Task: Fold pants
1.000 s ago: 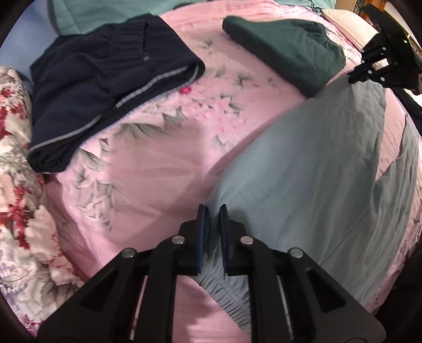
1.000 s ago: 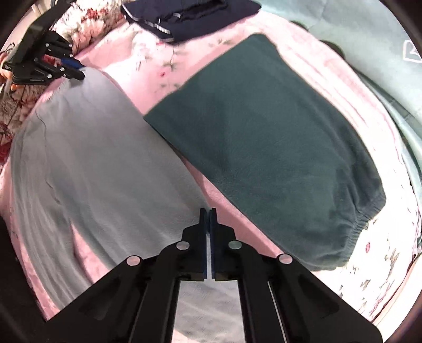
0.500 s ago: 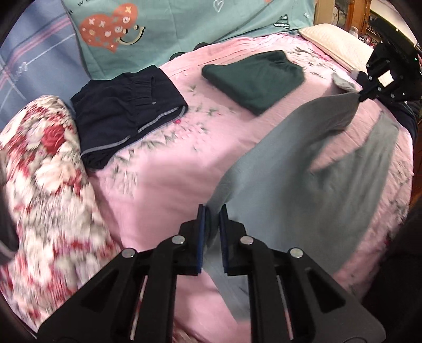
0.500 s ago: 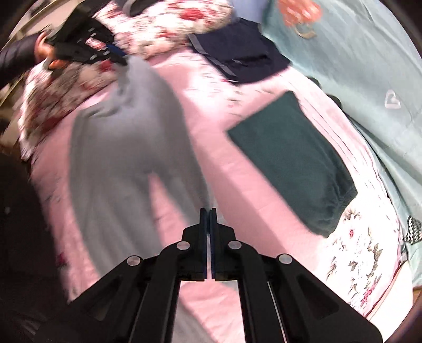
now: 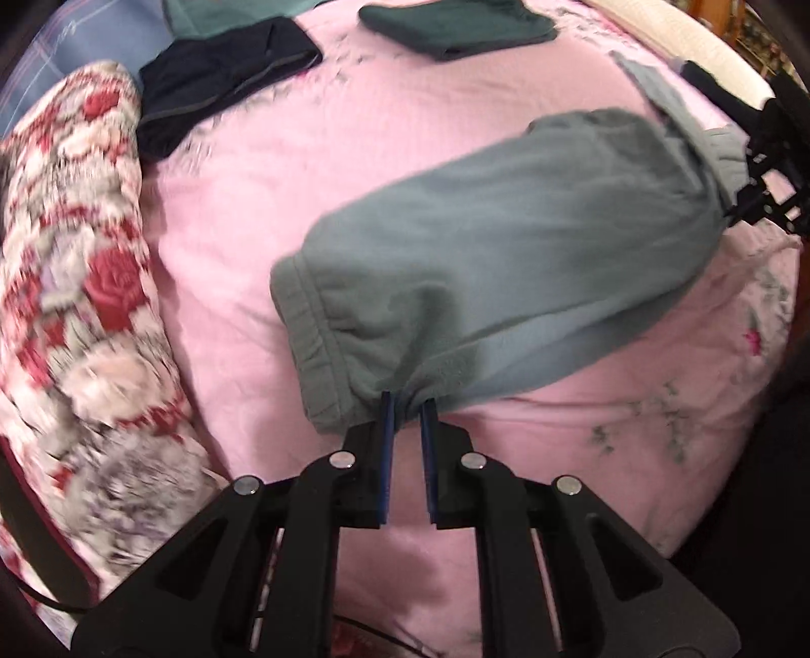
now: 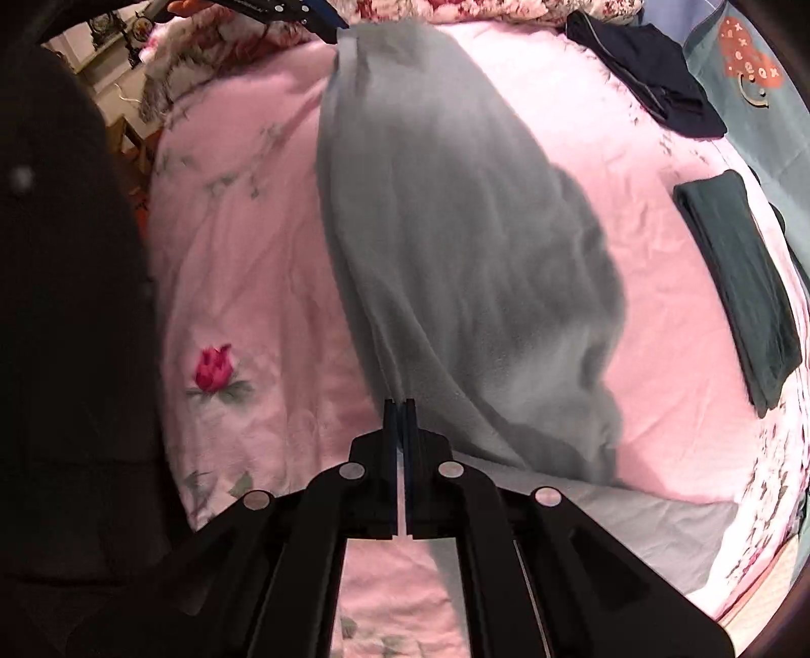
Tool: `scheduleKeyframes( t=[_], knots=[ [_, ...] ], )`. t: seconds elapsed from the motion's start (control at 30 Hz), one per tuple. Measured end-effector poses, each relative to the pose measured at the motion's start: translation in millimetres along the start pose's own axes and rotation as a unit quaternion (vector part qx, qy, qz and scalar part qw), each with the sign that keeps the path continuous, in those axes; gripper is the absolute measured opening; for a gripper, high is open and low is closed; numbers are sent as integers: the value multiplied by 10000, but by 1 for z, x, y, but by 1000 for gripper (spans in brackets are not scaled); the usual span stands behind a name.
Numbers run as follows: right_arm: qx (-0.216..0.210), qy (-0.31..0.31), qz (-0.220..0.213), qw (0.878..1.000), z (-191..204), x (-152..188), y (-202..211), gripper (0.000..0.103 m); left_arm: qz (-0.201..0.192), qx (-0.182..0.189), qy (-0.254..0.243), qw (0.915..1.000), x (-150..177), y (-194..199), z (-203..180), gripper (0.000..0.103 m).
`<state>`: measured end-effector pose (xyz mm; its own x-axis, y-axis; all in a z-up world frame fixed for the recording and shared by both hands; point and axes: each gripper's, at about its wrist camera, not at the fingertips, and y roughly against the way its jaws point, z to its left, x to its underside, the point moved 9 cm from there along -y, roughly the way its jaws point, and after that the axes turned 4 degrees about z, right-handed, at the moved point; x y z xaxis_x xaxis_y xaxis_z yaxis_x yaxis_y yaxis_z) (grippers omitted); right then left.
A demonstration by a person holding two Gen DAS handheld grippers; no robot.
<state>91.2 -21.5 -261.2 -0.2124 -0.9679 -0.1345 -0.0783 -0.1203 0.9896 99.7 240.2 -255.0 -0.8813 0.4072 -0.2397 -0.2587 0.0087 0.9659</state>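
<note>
Grey fleece pants [image 5: 496,263] hang stretched between my two grippers above the pink bedsheet [image 5: 314,152]. My left gripper [image 5: 406,402] is shut on the elastic waistband end. My right gripper [image 6: 401,405] is shut on the other end of the pants [image 6: 455,243]. The right gripper also shows at the right edge of the left wrist view [image 5: 759,202], and the left gripper at the top of the right wrist view [image 6: 324,20]. The fabric sags in the middle and a lower layer trails on the bed.
Folded dark green pants [image 5: 455,25] and folded navy pants [image 5: 223,76] lie at the far side of the bed. A floral quilt roll [image 5: 76,303] lies on the left. A teal blanket [image 6: 759,76] is behind. A dark edge of the bed is at right.
Both grippers have lifted the grey pants off the bed and swung them toward the near side; the cloth now hangs doubled between them instead of lying spread flat.
</note>
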Motion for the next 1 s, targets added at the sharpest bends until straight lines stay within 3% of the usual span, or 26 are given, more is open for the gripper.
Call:
scheduleKeyframes(
  t=[0.1,0.17,0.2,0.23,0.3,0.33,0.37,0.4,0.43,0.5,0.53,0.57,0.6,0.67,0.7,0.8,0.87,1.0],
  knots=[
    [182,-139,66,9997,2,2,-15,2,8,-120,57,9999,3,-14,-1,12],
    [336,-161,91,9993,5,3,-22,7,80,-243,16,9997,7,-19,-2,19],
    [456,-183,75,9988,7,3,-21,18,107,-269,-6,9996,9,-18,-2,20],
    [544,-248,101,9982,7,3,-19,43,113,-277,-26,9995,11,-12,-3,29],
    [511,-628,-13,9967,4,7,-1,47,4,-409,-61,9991,15,11,-4,59],
    [437,-905,-196,9947,-1,10,12,47,-78,-647,-63,9979,14,21,-2,85],
    [388,-1399,-371,9887,-15,16,26,47,-234,-978,-74,9949,12,35,1,91],
    [389,-1975,-504,9782,-34,24,37,48,-383,-1221,-72,9918,8,47,3,91],
    [400,-2602,-649,9625,-56,34,47,48,-546,-1339,72,9895,-1,61,3,92],
    [400,-4149,-1078,9026,-115,66,65,48,-910,-1149,572,9875,-19,78,-1,97],
    [434,-4773,-1238,8689,-141,83,70,48,-1216,-865,1006,9837,-34,86,-9,101],
    [577,-5527,-1375,8199,-175,106,74,48,-1387,-635,1299,9797,-46,88,-16,101],
    [758,-6051,-1386,7804,-201,124,74,48,-1492,-325,1624,9748,-62,86,-28,101],
    [881,-6721,-1389,7220,-242,146,71,48,-1417,-85,2011,9692,-83,76,-48,101],
    [904,-6921,-1410,7021,-260,151,67,48,-1362,-20,2206,9658,-92,71,-59,101],
    [1082,-7171,-1231,6774,-302,161,45,48,-1302,289,2675,9543,-106,64,-80,101],
    [1069,-7232,-1037,6744,-315,162,23,48,-1305,368,2756,9517,-104,67,-93,101],
    [1327,-7171,-802,6795,-332,165,-3,40,-1183,-142,2600,9582,-87,71,-95,101]
  ],
)
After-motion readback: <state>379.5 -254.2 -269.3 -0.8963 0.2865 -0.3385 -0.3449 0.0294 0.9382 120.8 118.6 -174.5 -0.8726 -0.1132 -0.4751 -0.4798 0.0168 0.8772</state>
